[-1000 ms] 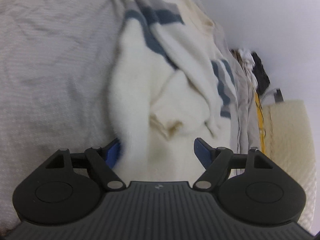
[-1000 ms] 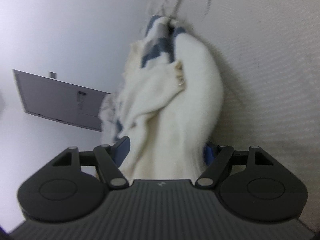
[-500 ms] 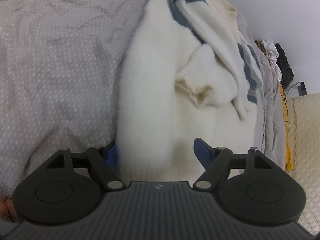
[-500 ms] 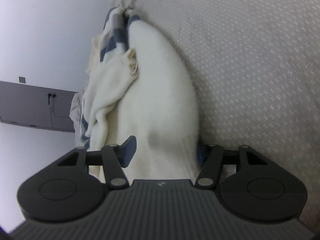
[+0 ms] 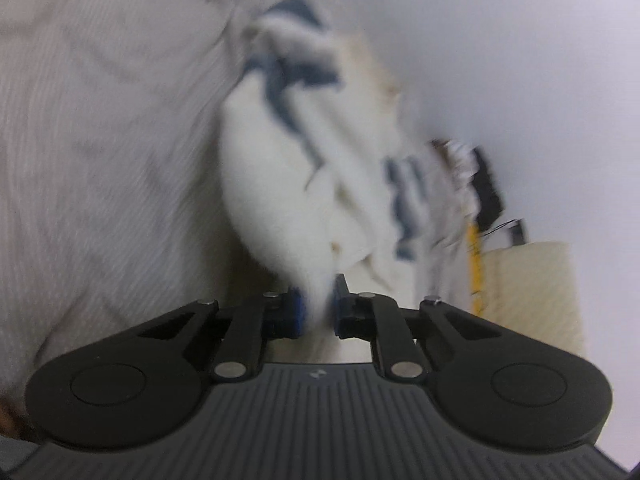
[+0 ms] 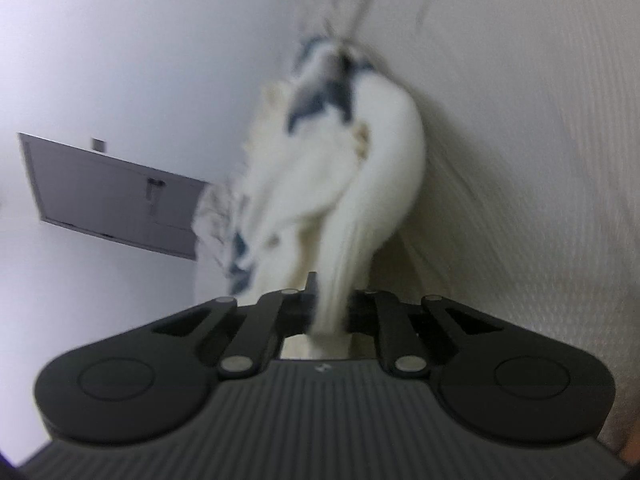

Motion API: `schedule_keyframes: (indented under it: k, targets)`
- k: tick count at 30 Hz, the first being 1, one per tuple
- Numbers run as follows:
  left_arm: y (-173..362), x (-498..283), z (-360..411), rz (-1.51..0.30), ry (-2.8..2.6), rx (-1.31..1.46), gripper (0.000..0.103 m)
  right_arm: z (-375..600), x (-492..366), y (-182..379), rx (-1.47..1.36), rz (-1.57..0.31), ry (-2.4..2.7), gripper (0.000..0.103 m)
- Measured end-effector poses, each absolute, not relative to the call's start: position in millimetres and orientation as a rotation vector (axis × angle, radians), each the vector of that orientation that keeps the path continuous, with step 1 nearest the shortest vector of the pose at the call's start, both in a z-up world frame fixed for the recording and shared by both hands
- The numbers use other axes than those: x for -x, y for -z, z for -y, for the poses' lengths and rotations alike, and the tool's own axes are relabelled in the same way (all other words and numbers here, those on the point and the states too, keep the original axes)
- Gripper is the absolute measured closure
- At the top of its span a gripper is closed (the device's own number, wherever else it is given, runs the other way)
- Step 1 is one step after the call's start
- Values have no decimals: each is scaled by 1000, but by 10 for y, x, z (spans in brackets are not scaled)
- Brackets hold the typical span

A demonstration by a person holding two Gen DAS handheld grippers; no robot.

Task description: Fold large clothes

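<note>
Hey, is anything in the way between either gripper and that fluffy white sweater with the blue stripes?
Nothing visible. The left gripper and the right gripper have just closed, each pinching an edge of the fluffy white sweater with blue stripes directly between its pads, above the grey patterned bedspread.

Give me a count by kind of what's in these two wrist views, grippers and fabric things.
Grippers: 2, the left gripper and the right gripper, each clamped on the sweater.
Sweaters: 1, white with blue stripes.
Bed covers: 1, pale grey.
Cushions: 1, cream, quilted.
Heaps of other clothes: 1, too blurred to count.
Total: 6.
</note>
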State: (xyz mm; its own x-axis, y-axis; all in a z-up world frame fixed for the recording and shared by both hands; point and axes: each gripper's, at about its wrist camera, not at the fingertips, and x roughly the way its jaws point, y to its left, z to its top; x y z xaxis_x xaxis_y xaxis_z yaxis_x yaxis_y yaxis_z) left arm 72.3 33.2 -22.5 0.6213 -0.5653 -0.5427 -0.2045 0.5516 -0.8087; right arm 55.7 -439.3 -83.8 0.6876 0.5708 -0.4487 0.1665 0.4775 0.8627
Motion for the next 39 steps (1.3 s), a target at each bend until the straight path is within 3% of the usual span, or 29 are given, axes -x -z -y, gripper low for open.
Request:
schedule_keyframes:
  k: [13, 27, 39]
  targets:
    - [-582, -153, -862, -728, 312, 1041, 89, 4436, -273, -370, -926, -599, -485, 93]
    - [-1236, 896, -849, -654, 454, 982, 89, 4499, 686, -832, -856, -529, -472, 93]
    - [-847, 203, -878, -631, 355, 1052, 89, 4400, 178, -701, -880, -557, -366, 93]
